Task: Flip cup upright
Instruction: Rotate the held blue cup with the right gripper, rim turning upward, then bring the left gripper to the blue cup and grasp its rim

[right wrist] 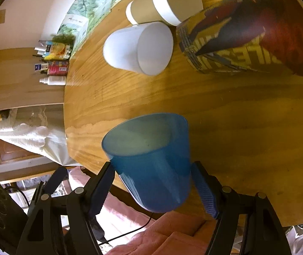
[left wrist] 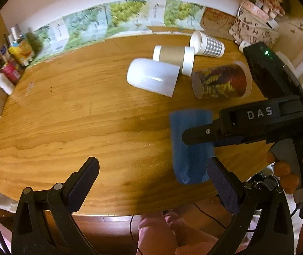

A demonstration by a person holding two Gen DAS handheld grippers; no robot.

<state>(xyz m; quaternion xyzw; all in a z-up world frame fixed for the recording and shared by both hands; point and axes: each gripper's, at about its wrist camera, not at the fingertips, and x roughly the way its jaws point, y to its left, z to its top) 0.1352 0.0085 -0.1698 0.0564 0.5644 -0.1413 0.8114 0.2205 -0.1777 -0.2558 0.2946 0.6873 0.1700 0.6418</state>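
Wooden table [left wrist: 66,116] with toppled cups along its far side.

At the near right, the right gripper [right wrist: 153,189] has its fingers clamped on the blue cup [right wrist: 151,161], which is tilted with its mouth facing away over the table edge. The left gripper [left wrist: 151,182] hangs spread wide, grasping nothing. Farther off lie a white cup [left wrist: 153,76], a brown-sleeved cup [left wrist: 174,57], a checked cup [left wrist: 207,44] and a printed cup [left wrist: 221,80].

On the black body of my right gripper [left wrist: 259,114], white raised letters read "DAS". The paper bag [left wrist: 251,29] at the far right of the table [left wrist: 66,106] carries scattered printed capitals; "M", "K" and "H" are legible. The printed cup [right wrist: 249,36] lying on its side bears large yellow lettering, seen upside down and not fully readable. Labels on the bottles [right wrist: 51,63] at the far left are too small to read.
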